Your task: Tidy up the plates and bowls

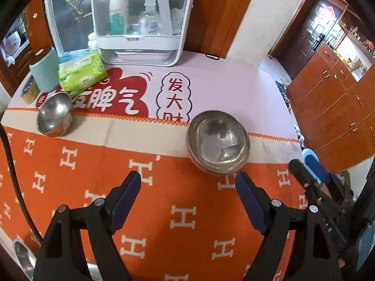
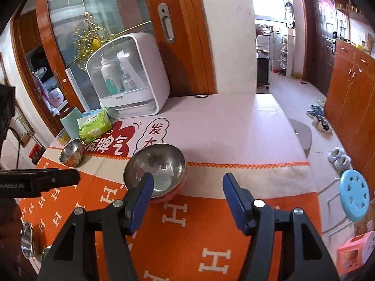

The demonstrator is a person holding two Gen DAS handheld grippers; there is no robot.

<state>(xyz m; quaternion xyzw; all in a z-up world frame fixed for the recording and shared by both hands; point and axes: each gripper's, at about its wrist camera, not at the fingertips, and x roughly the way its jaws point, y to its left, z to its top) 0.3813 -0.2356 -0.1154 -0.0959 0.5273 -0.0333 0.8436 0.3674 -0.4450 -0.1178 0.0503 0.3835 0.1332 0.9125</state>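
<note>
Two grippers hover over the orange cloth (image 1: 187, 222), both spread wide and holding nothing. Left gripper (image 1: 188, 185) has the big steel bowl (image 1: 218, 140) just ahead; right gripper (image 2: 187, 185) has it ahead, leftward.

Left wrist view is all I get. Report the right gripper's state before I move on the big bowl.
Observer: The right gripper is open, with nothing between its fingers.
Operator: Place it against the bowl.
Observer: Its left finger overlaps the large steel bowl's near rim in the right wrist view; I cannot tell whether they touch.
Operator: Name anything off the table's right edge.
Observer: A pink stool stands on the floor near a blue stool.
</note>
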